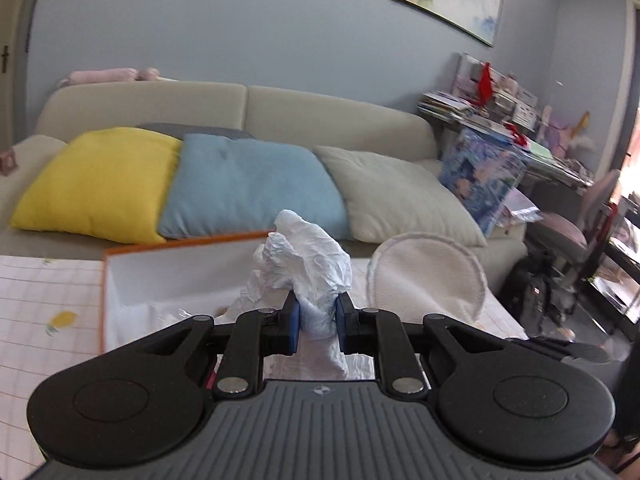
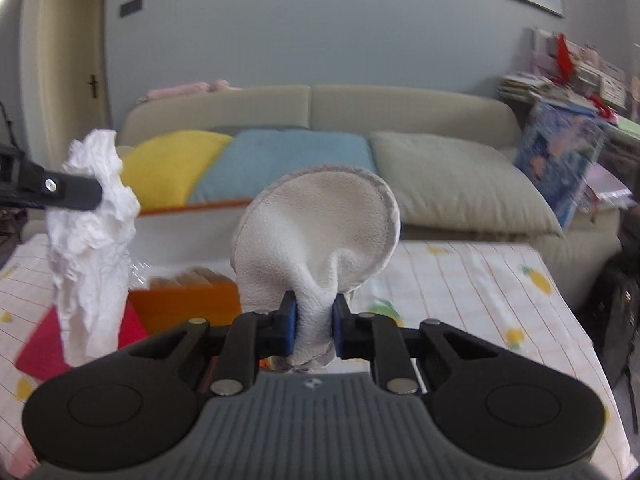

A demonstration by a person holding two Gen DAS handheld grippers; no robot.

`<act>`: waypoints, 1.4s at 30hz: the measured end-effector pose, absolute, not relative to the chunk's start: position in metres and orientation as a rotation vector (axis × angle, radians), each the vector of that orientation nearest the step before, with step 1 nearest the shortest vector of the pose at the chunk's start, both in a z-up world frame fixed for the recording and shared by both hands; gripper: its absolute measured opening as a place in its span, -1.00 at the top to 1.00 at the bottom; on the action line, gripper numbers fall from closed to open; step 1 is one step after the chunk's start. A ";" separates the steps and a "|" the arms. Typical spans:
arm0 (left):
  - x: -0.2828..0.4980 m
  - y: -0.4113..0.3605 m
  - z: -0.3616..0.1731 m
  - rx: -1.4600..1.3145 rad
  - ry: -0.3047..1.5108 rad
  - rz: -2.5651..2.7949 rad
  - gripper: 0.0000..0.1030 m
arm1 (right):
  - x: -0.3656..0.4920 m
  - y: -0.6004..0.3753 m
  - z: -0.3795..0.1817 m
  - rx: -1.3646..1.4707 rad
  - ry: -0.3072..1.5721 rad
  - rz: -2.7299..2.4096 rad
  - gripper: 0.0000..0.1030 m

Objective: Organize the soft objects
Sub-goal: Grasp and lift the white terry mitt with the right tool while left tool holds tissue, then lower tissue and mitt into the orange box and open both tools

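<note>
My left gripper (image 1: 317, 320) is shut on a crumpled white tissue (image 1: 304, 264) and holds it up above the orange-edged box (image 1: 120, 252). The tissue also shows in the right wrist view (image 2: 92, 248), with a left gripper finger (image 2: 60, 190) across it. My right gripper (image 2: 314, 320) is shut on a round white fleecy pad (image 2: 316, 228), held up above the table. The pad also shows at the right in the left wrist view (image 1: 428, 276).
The table wears a checked cloth with fruit prints (image 2: 472, 280). An orange box (image 2: 184, 304) holds wooden pieces, with a red sheet (image 2: 40, 348) beside it. Behind is a sofa with yellow (image 1: 96, 184), blue (image 1: 248, 188) and grey (image 1: 400, 196) cushions. Cluttered shelves (image 1: 500, 112) stand at the right.
</note>
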State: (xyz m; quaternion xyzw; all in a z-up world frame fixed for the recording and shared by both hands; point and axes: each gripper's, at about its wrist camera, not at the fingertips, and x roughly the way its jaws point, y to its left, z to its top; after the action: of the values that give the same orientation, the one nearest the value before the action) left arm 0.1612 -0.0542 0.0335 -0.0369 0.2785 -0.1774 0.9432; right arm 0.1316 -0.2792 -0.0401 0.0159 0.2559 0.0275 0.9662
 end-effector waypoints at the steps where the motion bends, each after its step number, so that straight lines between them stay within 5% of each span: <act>1: 0.167 -0.047 0.035 -0.075 0.569 -0.337 0.62 | 0.137 -0.275 -0.035 0.037 0.512 0.076 0.68; 10: 0.224 -0.016 0.024 0.077 0.582 -0.214 0.62 | 0.204 -0.203 -0.016 -0.067 0.536 0.259 0.67; 34: 0.312 0.002 -0.064 0.249 0.819 -0.220 0.60 | 0.325 -0.123 -0.085 -0.204 0.820 0.320 0.61; 42: 0.317 -0.005 -0.075 0.304 0.834 -0.217 0.35 | 0.328 -0.124 -0.089 -0.229 0.825 0.321 0.22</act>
State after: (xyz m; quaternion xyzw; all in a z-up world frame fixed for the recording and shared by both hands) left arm 0.3174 -0.0046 -0.0746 0.1467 0.4028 -0.1046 0.8974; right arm 0.3283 -0.1240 -0.0889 -0.1105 0.3980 0.1551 0.8974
